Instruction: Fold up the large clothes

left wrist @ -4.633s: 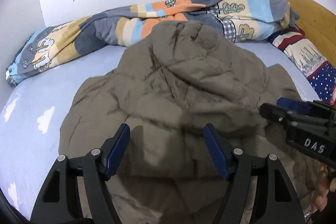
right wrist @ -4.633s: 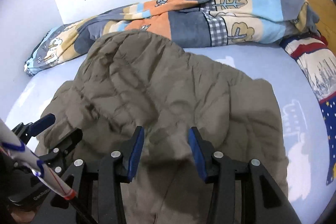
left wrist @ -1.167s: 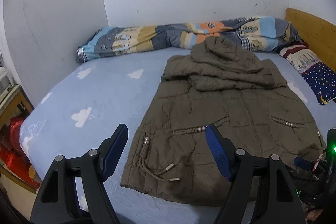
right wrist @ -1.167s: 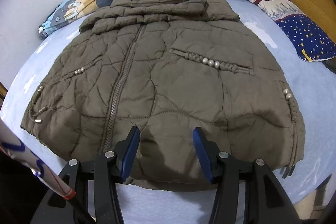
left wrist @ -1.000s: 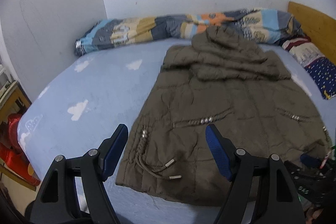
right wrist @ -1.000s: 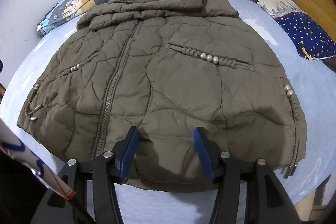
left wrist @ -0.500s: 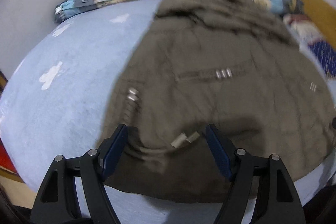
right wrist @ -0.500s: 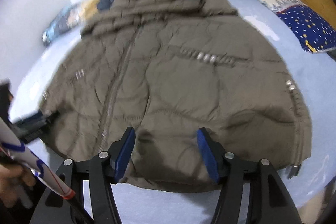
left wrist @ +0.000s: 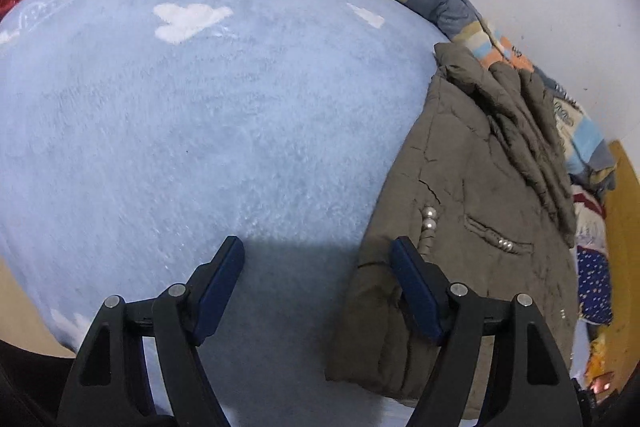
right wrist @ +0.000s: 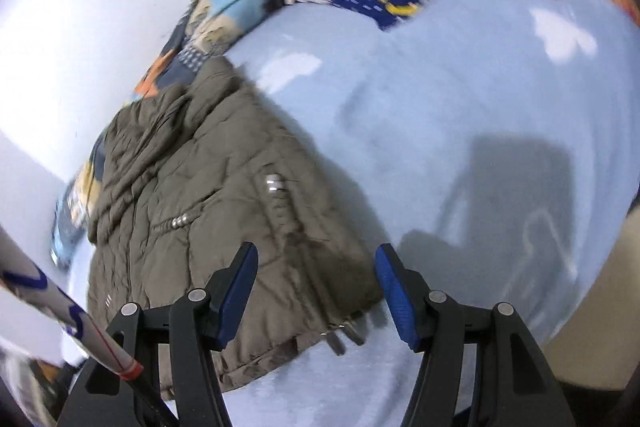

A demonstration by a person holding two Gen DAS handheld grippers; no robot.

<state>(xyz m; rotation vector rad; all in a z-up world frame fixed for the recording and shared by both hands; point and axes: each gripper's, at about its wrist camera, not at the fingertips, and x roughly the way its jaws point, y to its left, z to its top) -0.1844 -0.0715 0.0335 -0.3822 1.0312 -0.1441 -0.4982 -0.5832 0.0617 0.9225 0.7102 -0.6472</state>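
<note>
Both my tongs have swung apart from the near hem's middle to the 2 near corners of the brown jacket (left wrist: 472, 211) lying flat on the bed (left wrist: 200, 107), left gripper (left wrist: 316, 267) and right gripper (right wrist: 316, 277) gaping wide, empty, so I judge a corner grab comes next.

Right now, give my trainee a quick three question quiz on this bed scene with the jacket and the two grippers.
1. True or false: the left gripper grips the olive jacket.
2. Which jacket part lies between the right gripper fingers? A) hood B) bottom corner with the metal cord ends C) pocket
3. Fill in: the bed sheet is light blue with white ____ shapes.

Key: 1 false, its fingers stand open, the jacket's edge at one of them. 2 B. 3 cloud.
</note>
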